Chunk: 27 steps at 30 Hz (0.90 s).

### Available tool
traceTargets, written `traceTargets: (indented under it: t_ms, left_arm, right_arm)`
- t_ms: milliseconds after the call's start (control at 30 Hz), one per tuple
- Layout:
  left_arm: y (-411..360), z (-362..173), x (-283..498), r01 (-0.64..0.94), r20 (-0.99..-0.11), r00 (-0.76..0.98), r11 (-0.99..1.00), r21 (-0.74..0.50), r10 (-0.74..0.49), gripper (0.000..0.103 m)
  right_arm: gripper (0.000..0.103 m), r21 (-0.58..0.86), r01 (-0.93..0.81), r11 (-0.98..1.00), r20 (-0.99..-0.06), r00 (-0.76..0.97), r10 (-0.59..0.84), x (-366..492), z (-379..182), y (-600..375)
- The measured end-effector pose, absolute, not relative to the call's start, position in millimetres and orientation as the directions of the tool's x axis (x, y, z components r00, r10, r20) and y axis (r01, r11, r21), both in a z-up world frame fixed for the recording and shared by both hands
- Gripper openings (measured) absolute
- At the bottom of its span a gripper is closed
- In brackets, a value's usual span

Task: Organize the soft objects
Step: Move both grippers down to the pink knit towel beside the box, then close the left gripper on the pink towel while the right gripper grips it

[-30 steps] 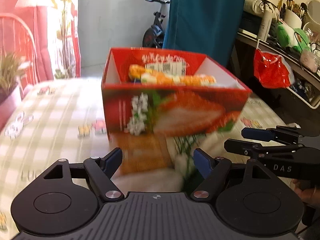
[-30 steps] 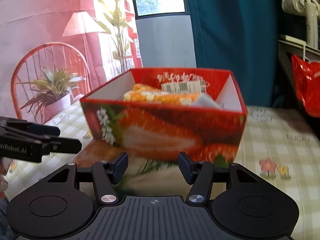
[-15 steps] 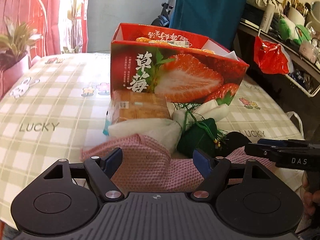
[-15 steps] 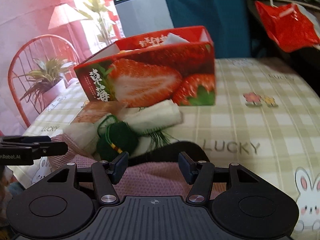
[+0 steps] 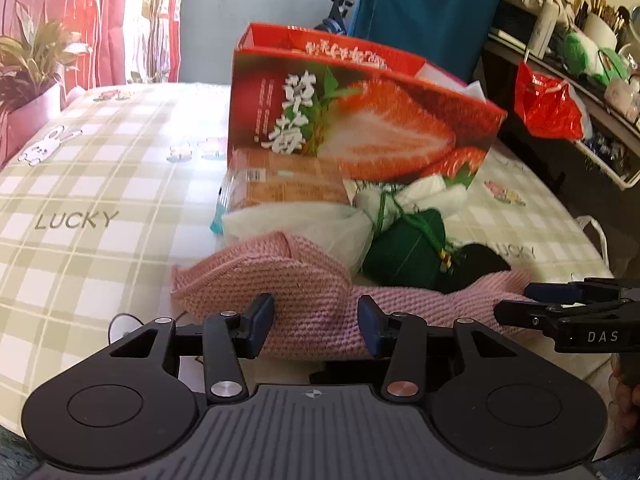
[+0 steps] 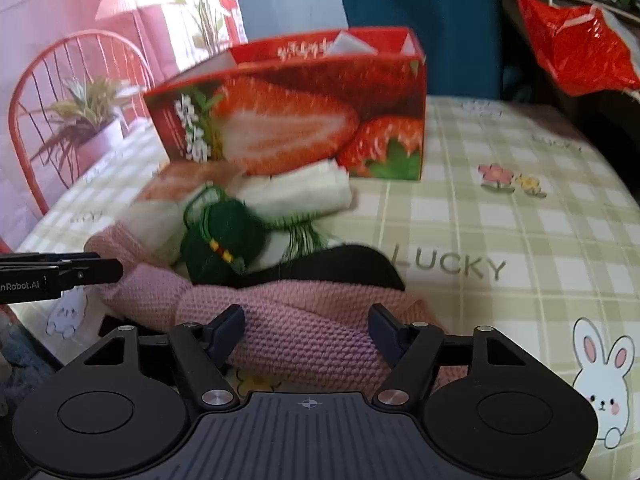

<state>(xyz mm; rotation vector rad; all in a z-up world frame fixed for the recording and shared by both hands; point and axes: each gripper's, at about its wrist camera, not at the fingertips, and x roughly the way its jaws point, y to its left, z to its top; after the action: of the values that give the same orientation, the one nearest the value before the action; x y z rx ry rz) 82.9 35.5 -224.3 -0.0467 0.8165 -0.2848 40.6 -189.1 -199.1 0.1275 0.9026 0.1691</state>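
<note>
Both grippers dropped from strawberry box (image 5: 360, 120) to pink knit (image 5: 280, 280) at table's near edge. Left gripper (image 5: 316, 322) jaws just narrowed around knit, contact unclear; right gripper (image 6: 306, 330) jaws just widened, straddling it. Pickup likely imminent.

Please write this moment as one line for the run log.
left gripper: closing around pink knitted cloth | right gripper: opening, same cloth between fingers | strawberry box: behind pile

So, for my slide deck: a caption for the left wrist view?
Left claw straddling a pink knitted cloth before a strawberry box.
</note>
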Motion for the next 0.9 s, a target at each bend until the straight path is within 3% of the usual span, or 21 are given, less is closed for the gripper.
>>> traceTargets:
  t_ms: [300, 633, 767, 900]
  left_arm:
    - [39, -238, 89, 0.208, -0.739, 0.610, 0.957, -0.201, -0.288, 0.049]
    - [40, -242, 90, 0.178, -0.730, 0.635, 0.968, -0.180, -0.252, 0.052]
    - [40, -242, 91, 0.176, -0.730, 0.637, 0.969, -0.176, -0.248, 0.053]
    - [40, -242, 92, 0.175, -0.728, 0.639, 0.968, -0.178, -0.250, 0.054]
  right_arm:
    - [0.066, 0.219, -0.092, 0.971, -0.780, 0.582, 0.230, 45, -210, -192]
    - [0.065, 0.122, -0.183, 0.975, -0.779, 0.592, 0.209, 75, -213, -180]
    - [0.066, 0.111, -0.201, 0.973, -0.750, 0.626, 0.215, 73, -217, -181]
    - [0.066, 0.190, -0.163, 0.968, -0.703, 0.666, 0.250, 57, -224, -196]
